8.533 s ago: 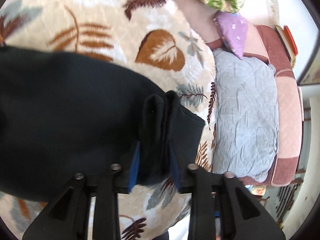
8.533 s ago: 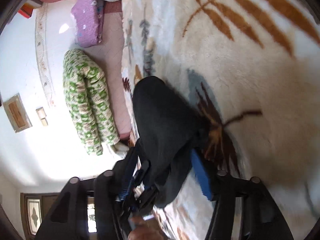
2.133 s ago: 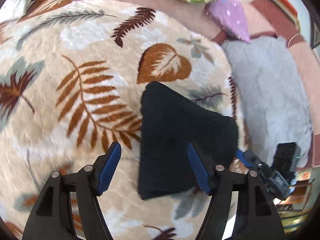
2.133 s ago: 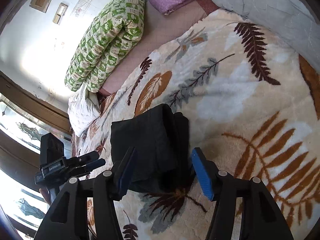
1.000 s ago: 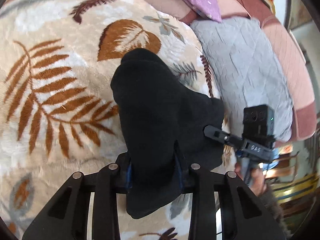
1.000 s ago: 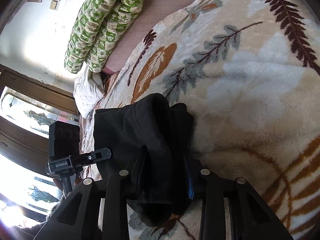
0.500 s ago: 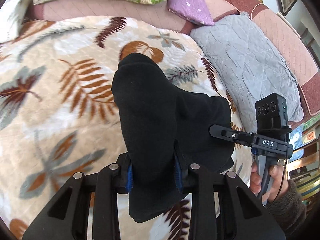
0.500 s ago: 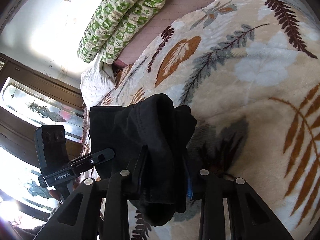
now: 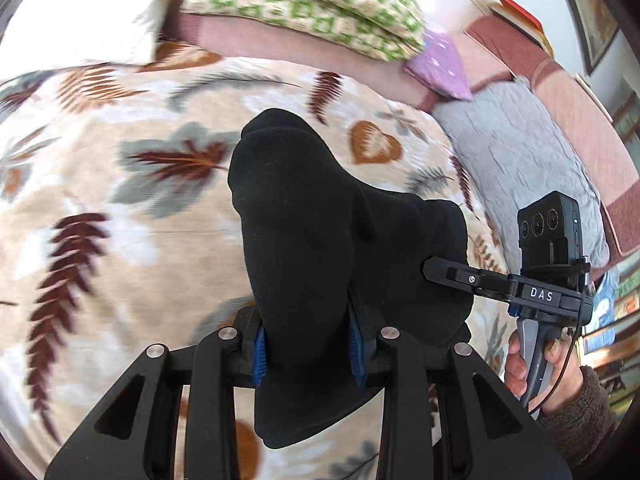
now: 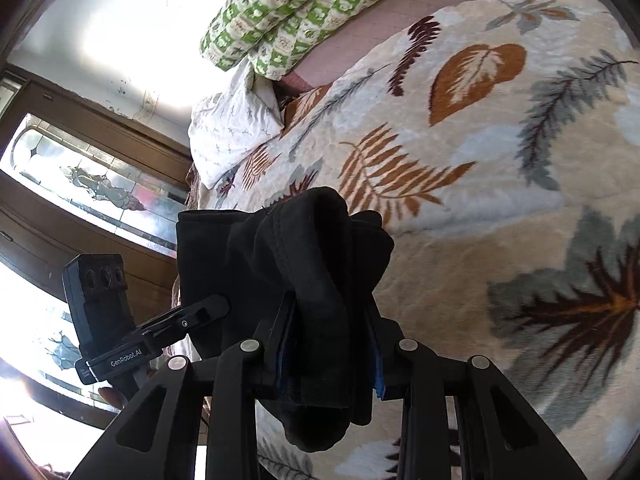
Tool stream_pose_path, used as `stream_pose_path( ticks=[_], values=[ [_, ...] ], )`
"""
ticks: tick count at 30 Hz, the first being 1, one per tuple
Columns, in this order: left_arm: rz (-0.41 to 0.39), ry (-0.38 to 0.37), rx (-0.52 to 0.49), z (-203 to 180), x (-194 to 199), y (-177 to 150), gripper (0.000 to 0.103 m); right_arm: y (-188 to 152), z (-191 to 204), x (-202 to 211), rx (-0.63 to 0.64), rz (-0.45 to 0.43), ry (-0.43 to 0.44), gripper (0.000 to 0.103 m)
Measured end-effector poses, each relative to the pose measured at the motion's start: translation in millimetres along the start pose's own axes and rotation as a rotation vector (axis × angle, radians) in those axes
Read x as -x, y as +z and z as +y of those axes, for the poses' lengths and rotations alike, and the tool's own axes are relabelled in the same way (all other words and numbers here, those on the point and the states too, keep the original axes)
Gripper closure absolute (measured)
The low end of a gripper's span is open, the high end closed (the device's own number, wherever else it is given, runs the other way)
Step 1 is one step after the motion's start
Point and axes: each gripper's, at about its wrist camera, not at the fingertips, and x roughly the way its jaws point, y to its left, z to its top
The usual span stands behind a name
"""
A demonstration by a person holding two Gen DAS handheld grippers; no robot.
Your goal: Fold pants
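Note:
The black pants [image 9: 304, 220], folded into a thick bundle, hang in the air above the leaf-patterned blanket [image 9: 120, 200]. My left gripper [image 9: 308, 350] is shut on one edge of the bundle, its blue pads [image 9: 259, 350] pressed into the cloth. In the left wrist view my right gripper [image 9: 440, 270] reaches into the bundle's right side, held by a hand [image 9: 560, 368]. In the right wrist view the same pants [image 10: 312, 264] fill my right gripper [image 10: 330, 352], which is shut on them. My left gripper [image 10: 216, 306] enters the cloth from the left there.
A green patterned quilt roll [image 9: 304, 4], a purple pillow [image 9: 440, 66] and a grey quilted cover [image 9: 520, 152] lie along the bed's far side. A white pillow [image 10: 236, 120] sits by the wooden window wall [image 10: 80, 184]. Shelves [image 9: 612, 312] stand beyond the bed's right edge.
Both grippers closed on the folded pants and lifted them off the blanket. Over the last second the bundle has been carried sideways across the bed, toward the white pillow and green quilt.

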Motion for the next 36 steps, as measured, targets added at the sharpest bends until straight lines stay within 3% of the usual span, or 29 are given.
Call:
stream_pose_path(
  ticks=[7,13,20,24,28,36],
  values=[
    [-0.016,0.024,0.081,49,24,-1,0.074,2,53,-48,0.063,0.05,0.019,0.073],
    [0.018,0.021,0.131,64,6,3,0.074,7,73,-69,0.103,0.07,-0.009,0.073],
    [0.115,0.038,0.157,73,-48,6,0.073,18,52,-84,0.116,0.074,-0.108,0.072],
    [0.12,0.021,0.166,84,-56,2,0.061,22,29,-99,0.096,0.076,-0.147,0.067],
    [0.131,0.018,0.149,90,-54,0,0.041,22,7,-97,0.057,0.035,-0.105,0.053],
    [0.138,-0.026,0.175,94,-48,0,0.04,27,-17,-94,-0.023,0.027,-0.039,0.043]
  ],
)
